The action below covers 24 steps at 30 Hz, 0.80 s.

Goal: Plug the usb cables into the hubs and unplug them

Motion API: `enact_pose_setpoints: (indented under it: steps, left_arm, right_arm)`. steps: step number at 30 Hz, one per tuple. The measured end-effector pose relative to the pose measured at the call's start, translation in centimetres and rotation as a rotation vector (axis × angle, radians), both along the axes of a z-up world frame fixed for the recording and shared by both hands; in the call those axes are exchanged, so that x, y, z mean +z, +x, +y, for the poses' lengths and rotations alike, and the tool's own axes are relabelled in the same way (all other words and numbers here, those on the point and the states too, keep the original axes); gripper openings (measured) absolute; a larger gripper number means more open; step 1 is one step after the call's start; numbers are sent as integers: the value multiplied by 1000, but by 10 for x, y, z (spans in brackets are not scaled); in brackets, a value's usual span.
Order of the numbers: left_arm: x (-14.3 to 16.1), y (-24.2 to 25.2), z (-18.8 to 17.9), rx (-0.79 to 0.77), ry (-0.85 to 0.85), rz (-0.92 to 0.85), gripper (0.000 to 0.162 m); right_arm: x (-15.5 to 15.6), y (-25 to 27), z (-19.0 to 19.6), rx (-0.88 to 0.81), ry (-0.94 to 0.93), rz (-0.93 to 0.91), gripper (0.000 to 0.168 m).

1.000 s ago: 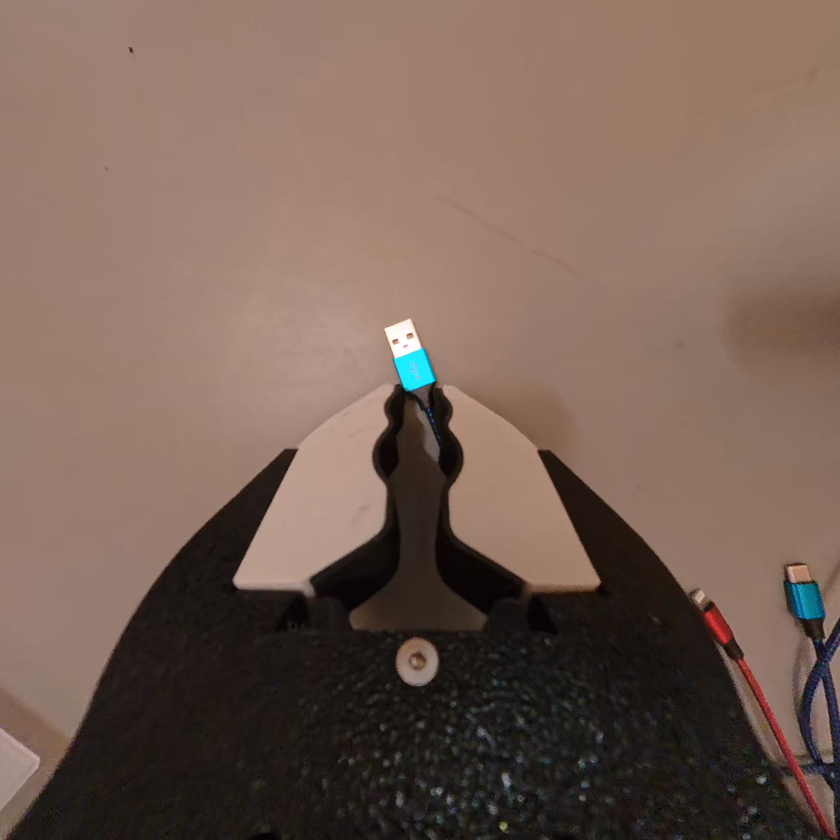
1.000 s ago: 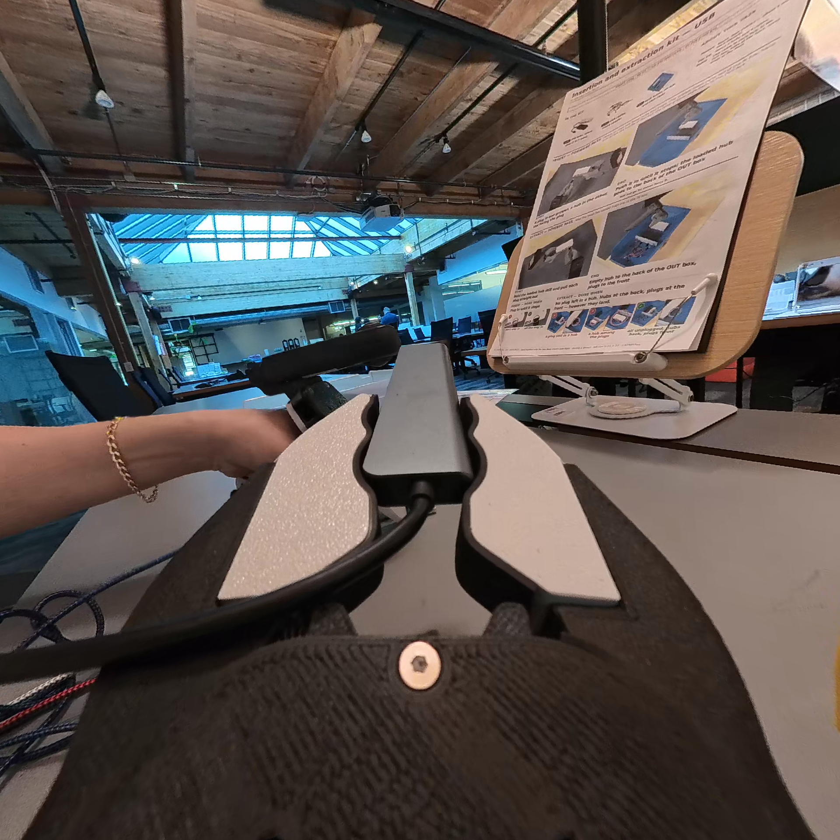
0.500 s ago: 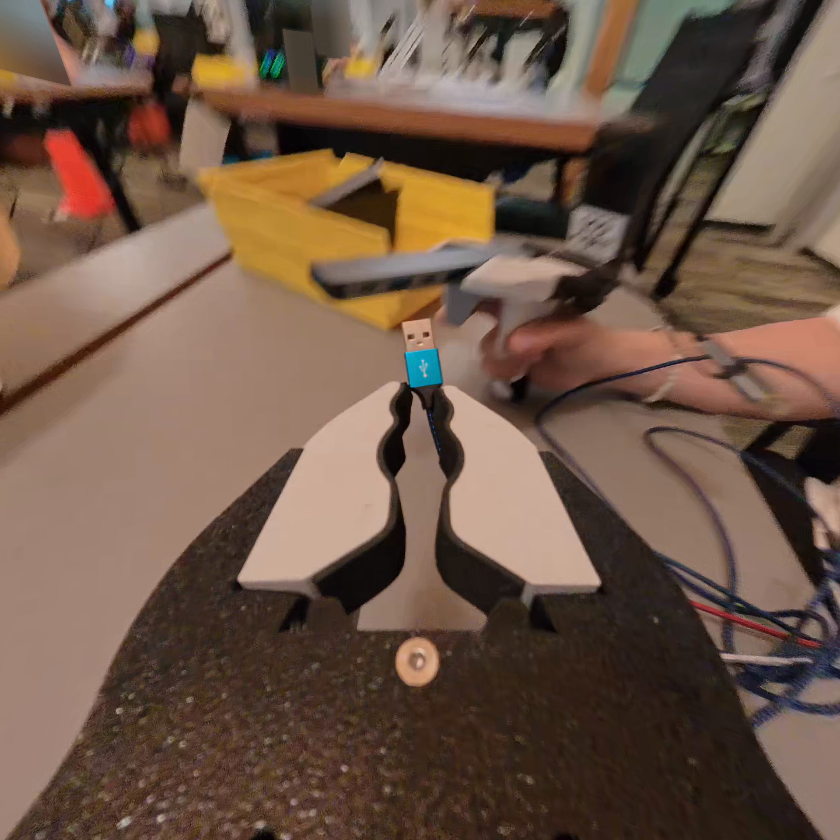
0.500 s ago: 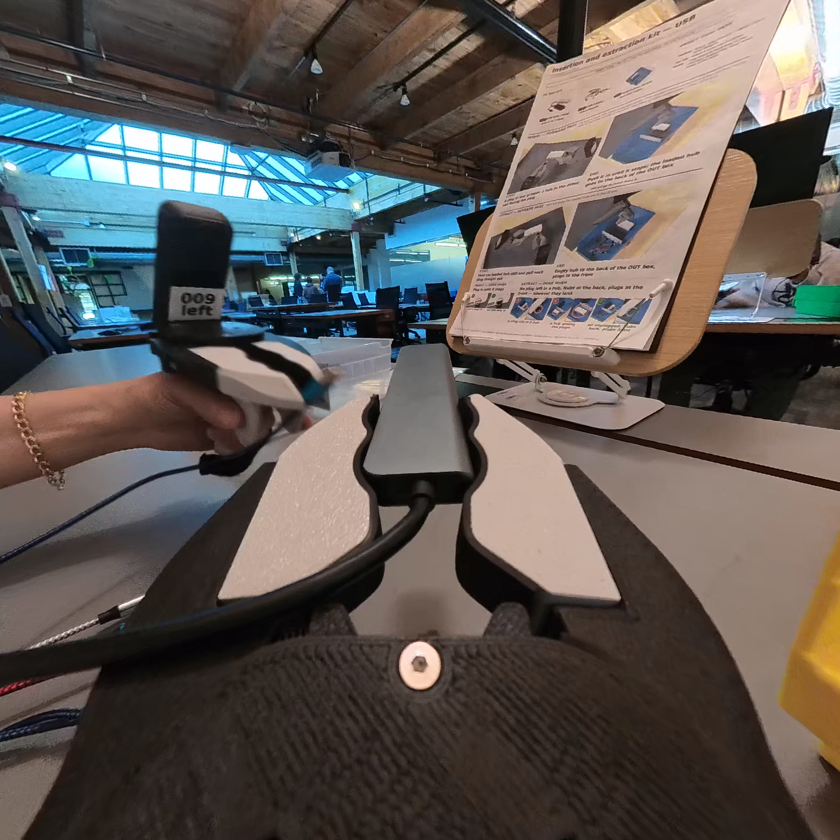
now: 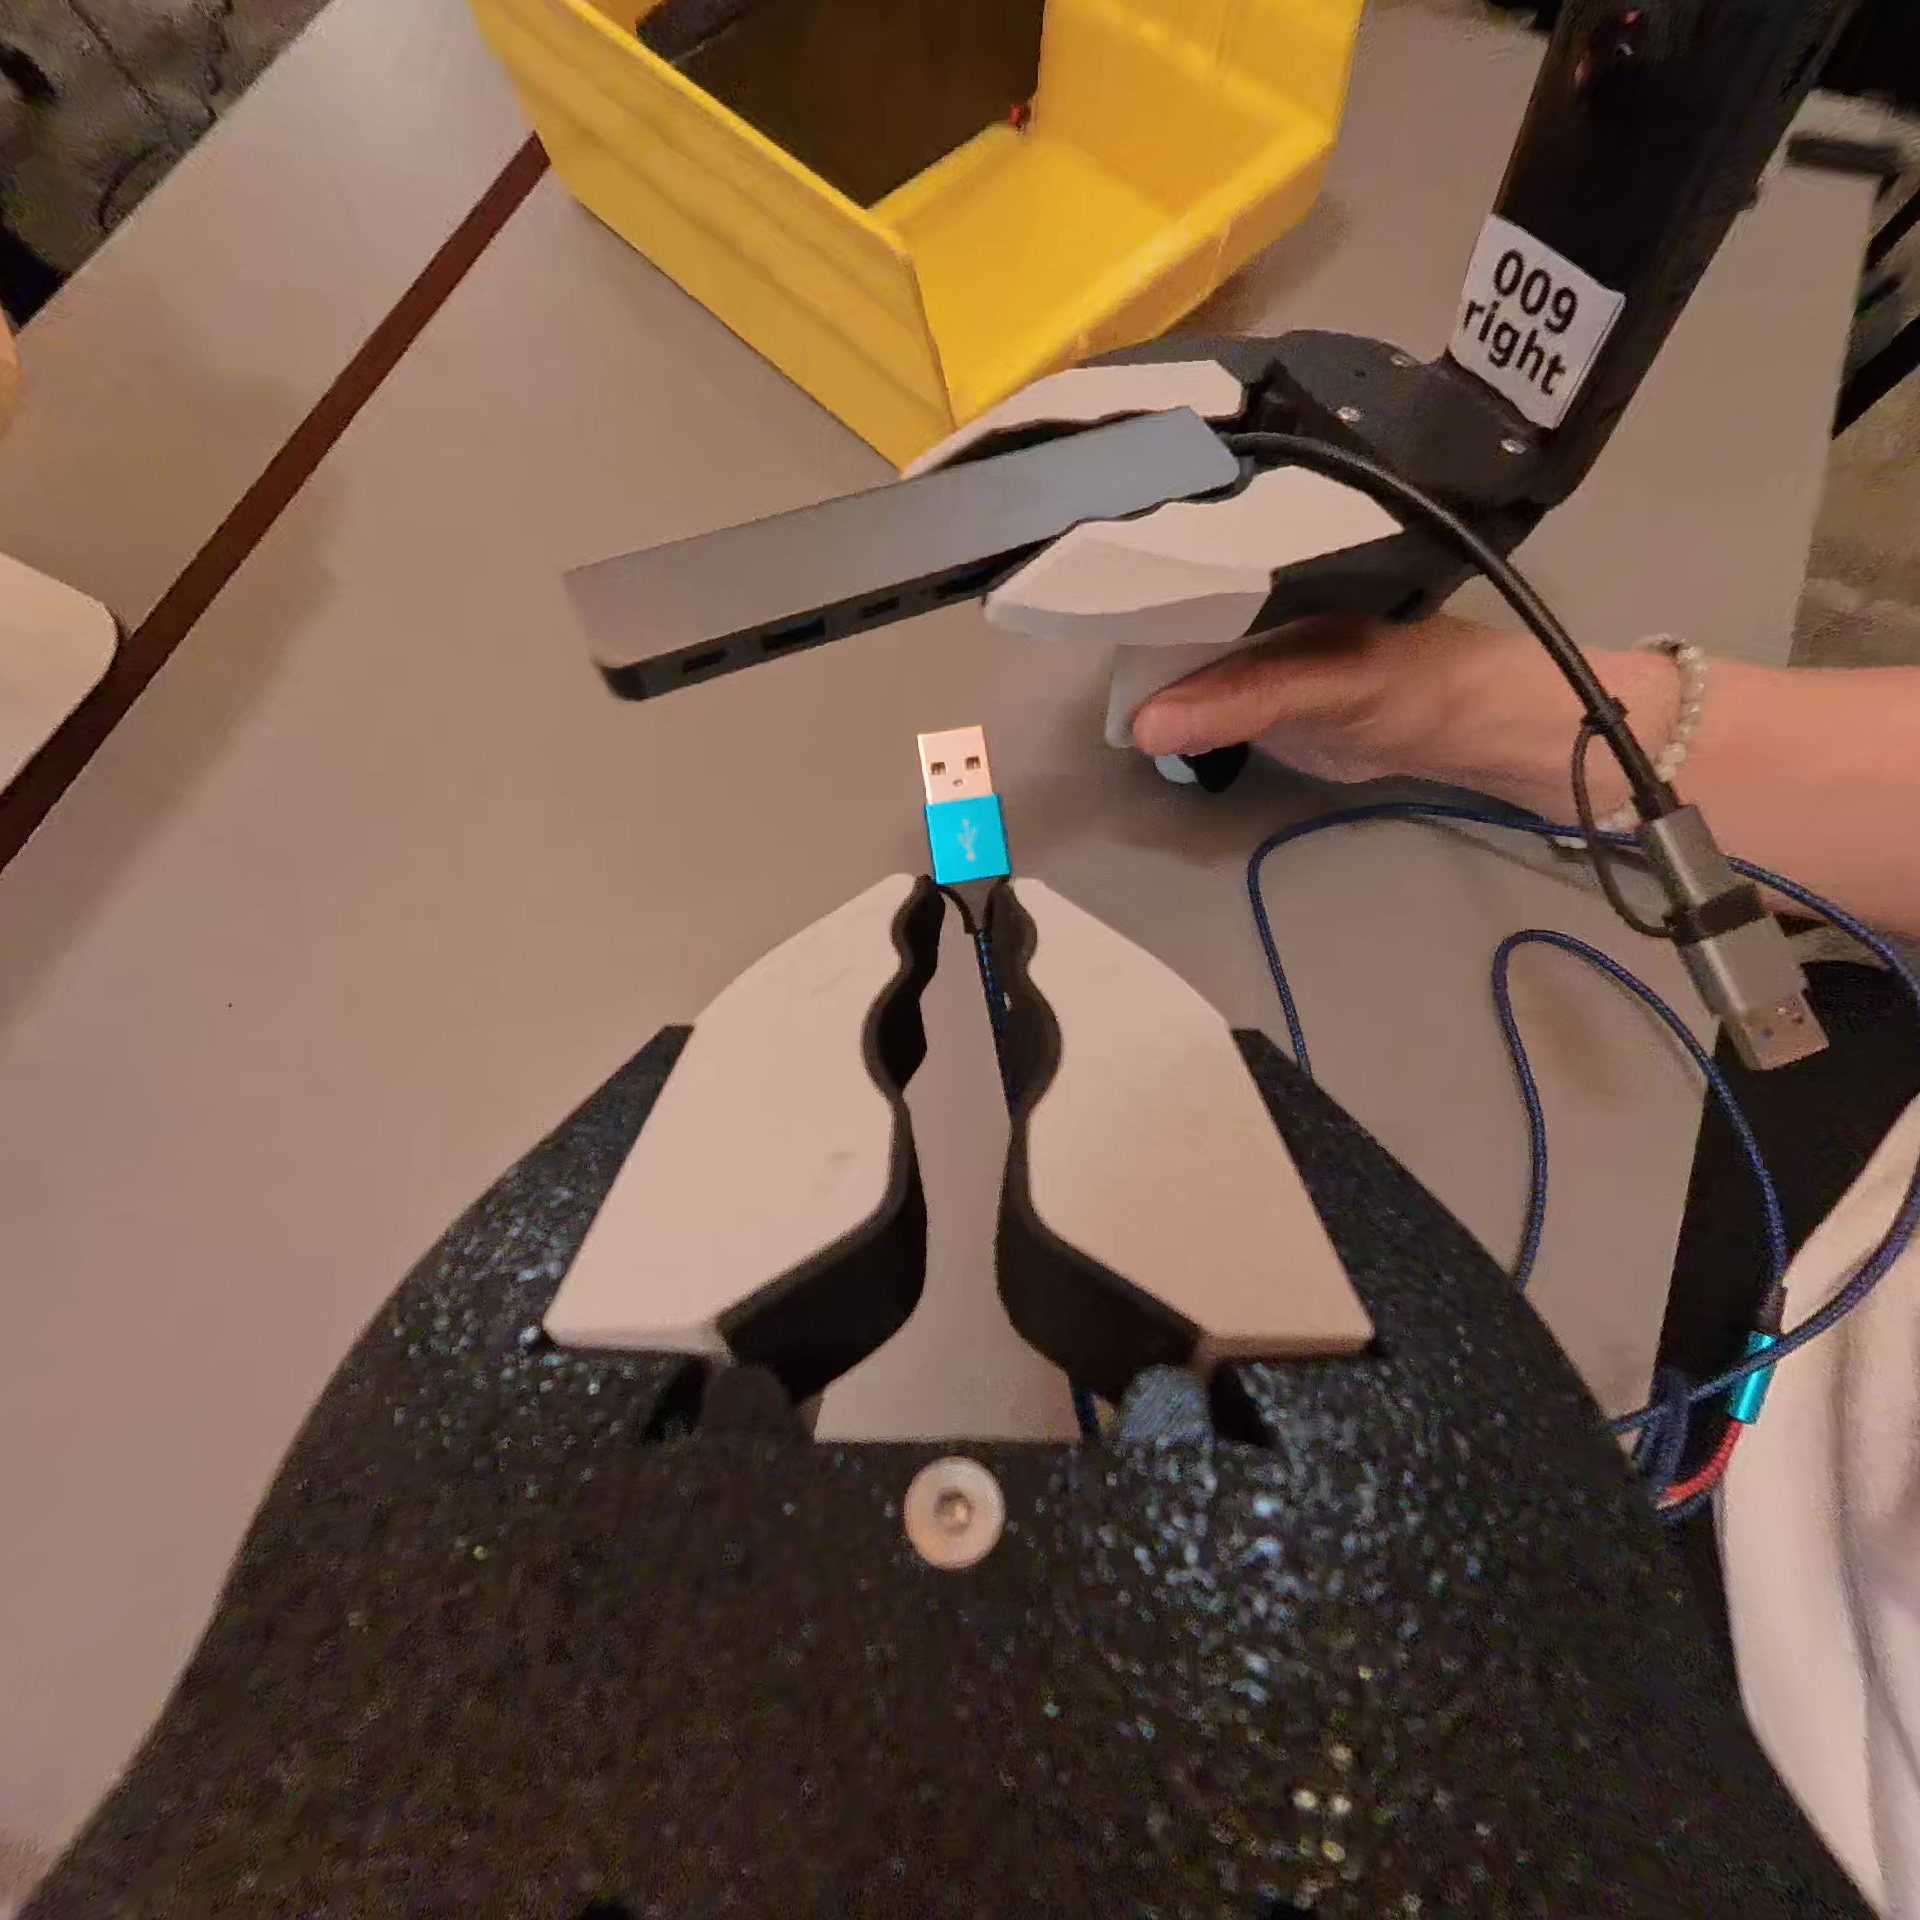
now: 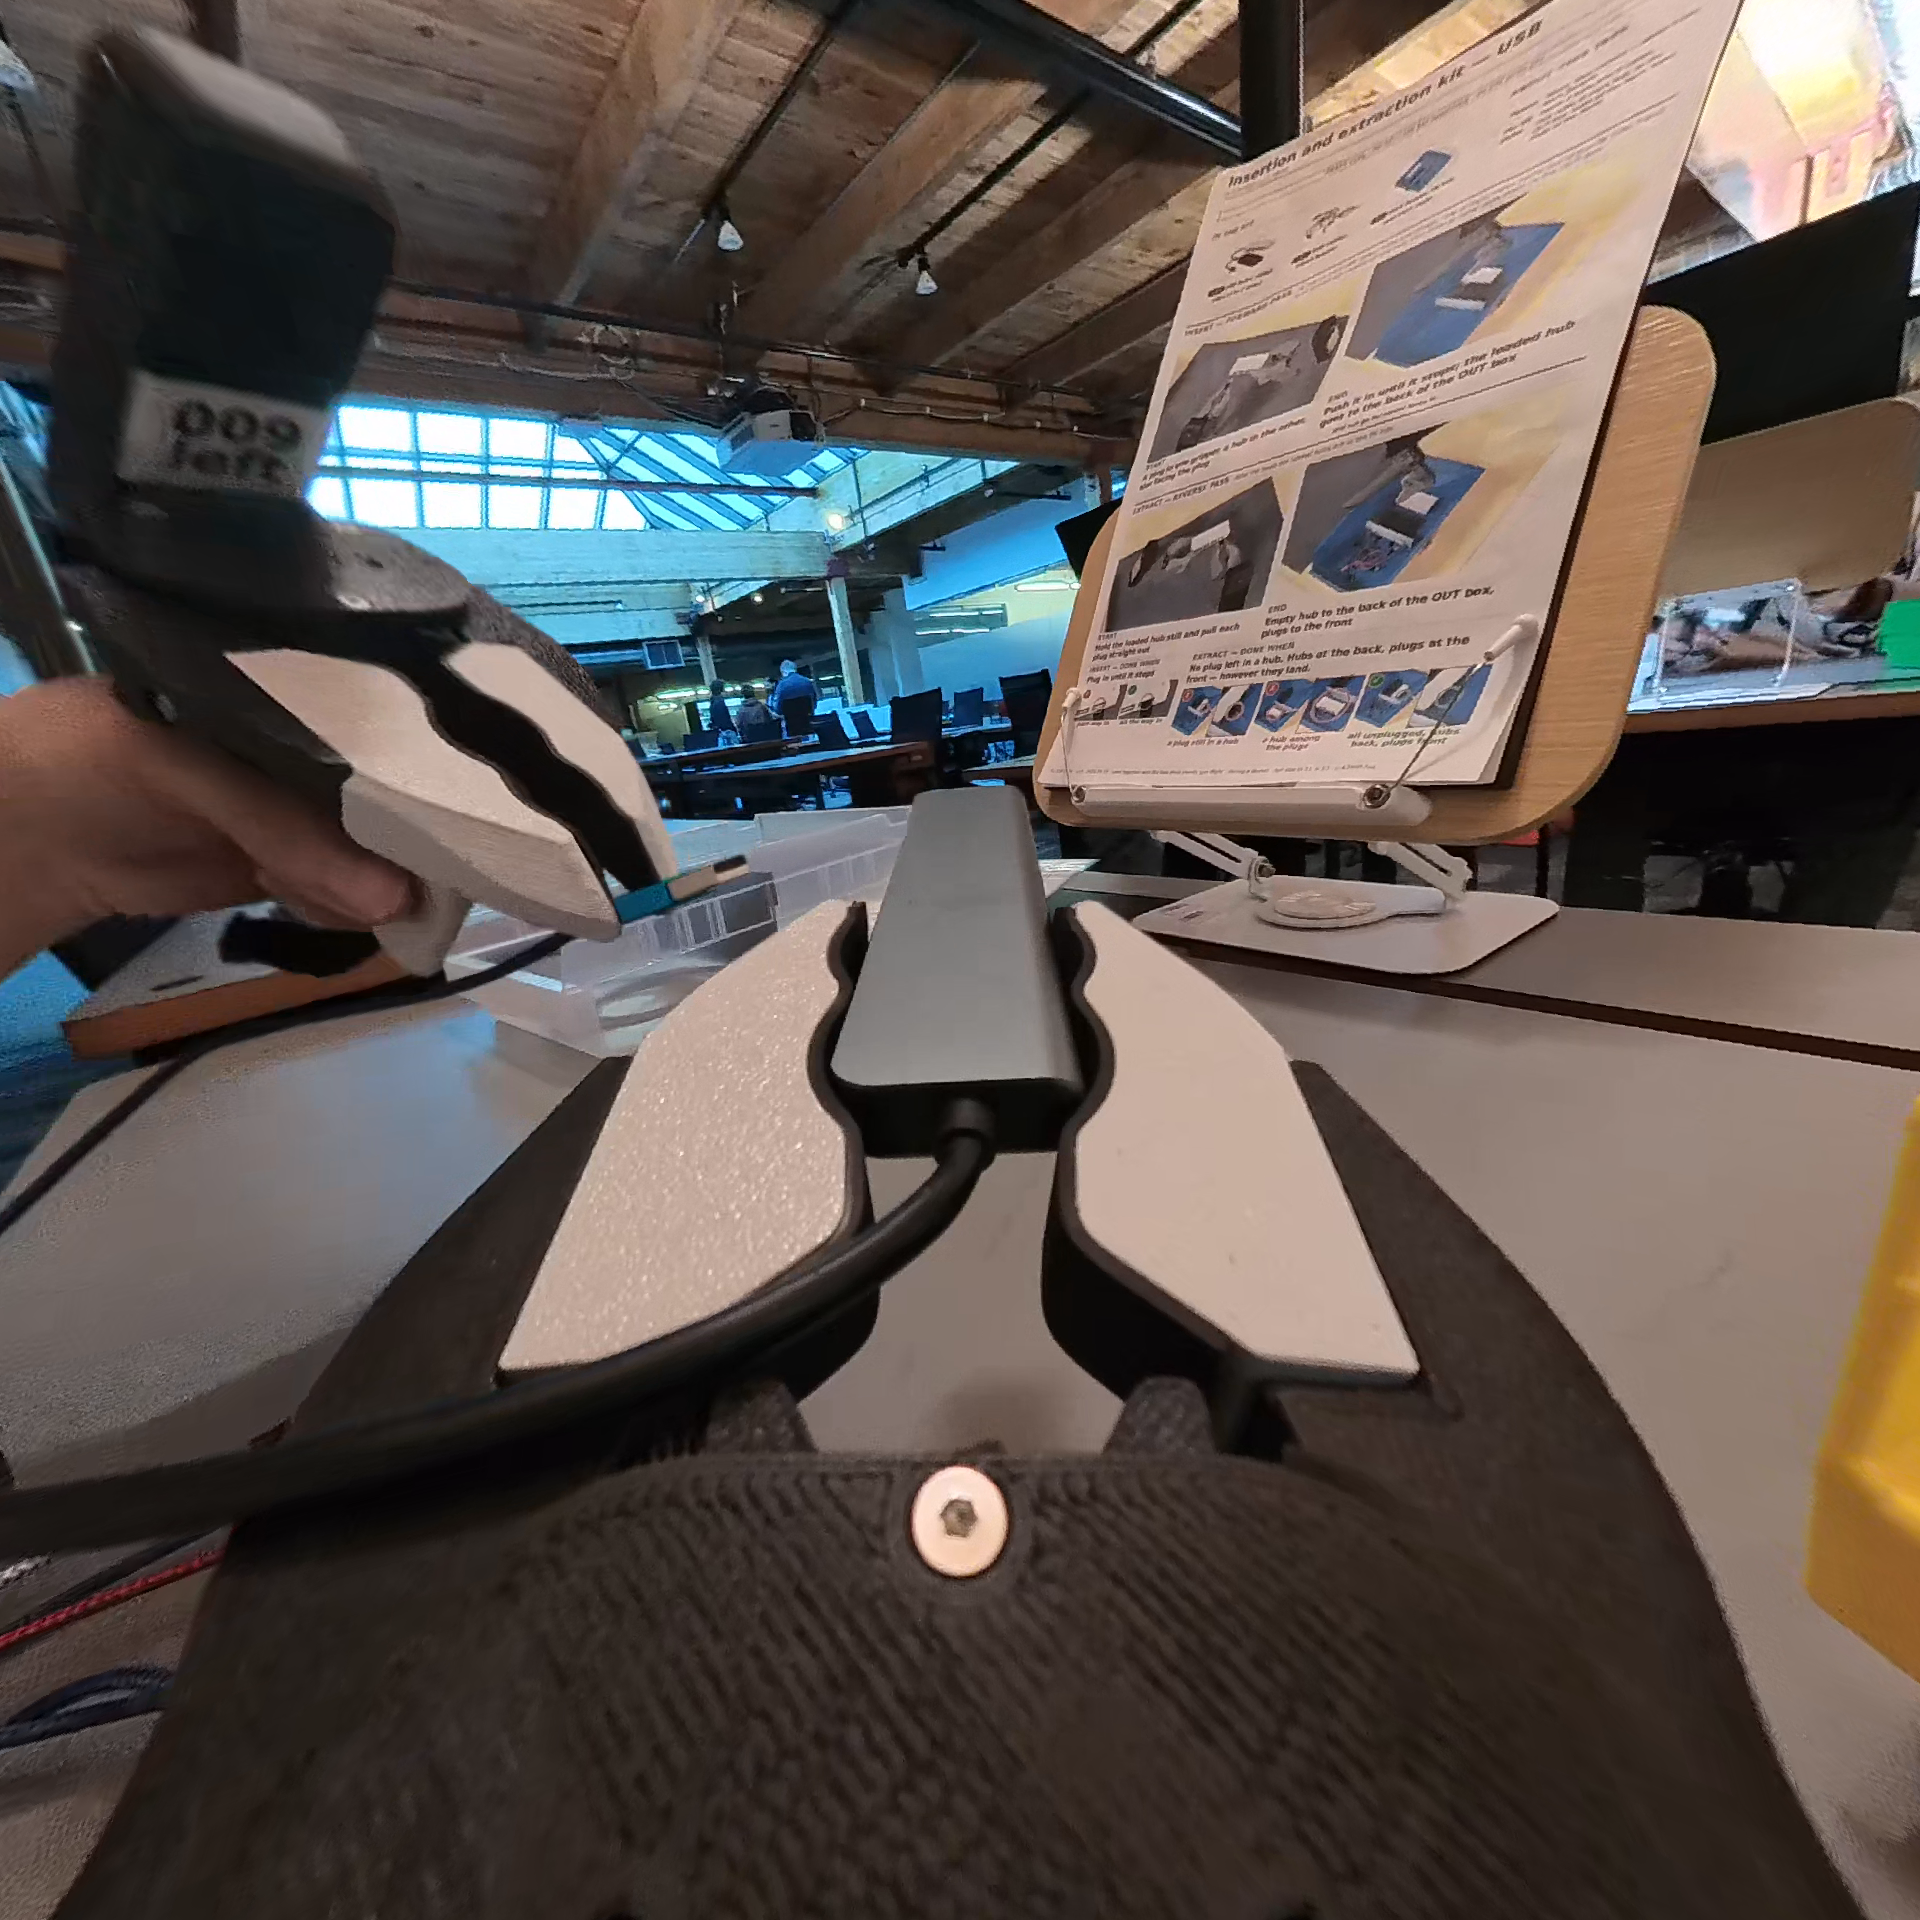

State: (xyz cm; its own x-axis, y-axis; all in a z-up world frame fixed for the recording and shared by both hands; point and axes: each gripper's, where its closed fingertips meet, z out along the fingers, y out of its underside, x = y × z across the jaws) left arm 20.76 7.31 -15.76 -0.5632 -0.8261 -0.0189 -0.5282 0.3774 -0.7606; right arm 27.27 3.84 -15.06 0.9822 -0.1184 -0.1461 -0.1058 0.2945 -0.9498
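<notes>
My left gripper (image 5: 966, 896) is shut on a blue braided USB cable just behind its blue plug (image 5: 962, 802), whose metal tip points forward. My right gripper (image 6: 961, 920) is shut on one end of a dark grey hub (image 6: 961, 935) and holds it above the table. In the left wrist view the hub (image 5: 883, 551) lies crosswise just beyond the plug, its row of side ports facing the plug across a small gap. In the right wrist view the left gripper (image 6: 623, 883) and the plug (image 6: 681, 888) hang just left of the hub.
A yellow bin (image 5: 831, 249) stands behind the hub. Loose blue and red cables (image 5: 1538, 1039) lie at the right, with the hub's own lead and its grey adapter (image 5: 1725, 956). A sheet on a wooden stand (image 6: 1351, 520) and a clear box (image 6: 727, 914) are farther back. The grippers' ends are close to 8 cm from one another.
My left gripper has swung up from facing the bare table and brought the plug close to the hub's side ports. My right gripper still holds the hub, turned a little.
</notes>
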Motion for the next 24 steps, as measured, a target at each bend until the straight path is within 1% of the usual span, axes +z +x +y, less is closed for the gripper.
enact_pose_setpoints:
  steps: [3,6,15,19,24]
  left_arm:
    - [1,1,-9,37,65,61,8]
    - [-2,4,-14,71,80,93,7]
    - [-10,8,-1,166,187,97,6]
    - [-8,12,3,205,133,83,6]
    - [-8,16,6,249,150,66,6]
  right_arm:
    - [0,0,1,9,-2,2,35]
    - [0,-1,1,-8,-5,-19,35]
    - [1,-4,1,18,2,-21,35]
    - [1,-5,1,27,4,-23,35]
    - [1,-7,2,33,0,-37,35]
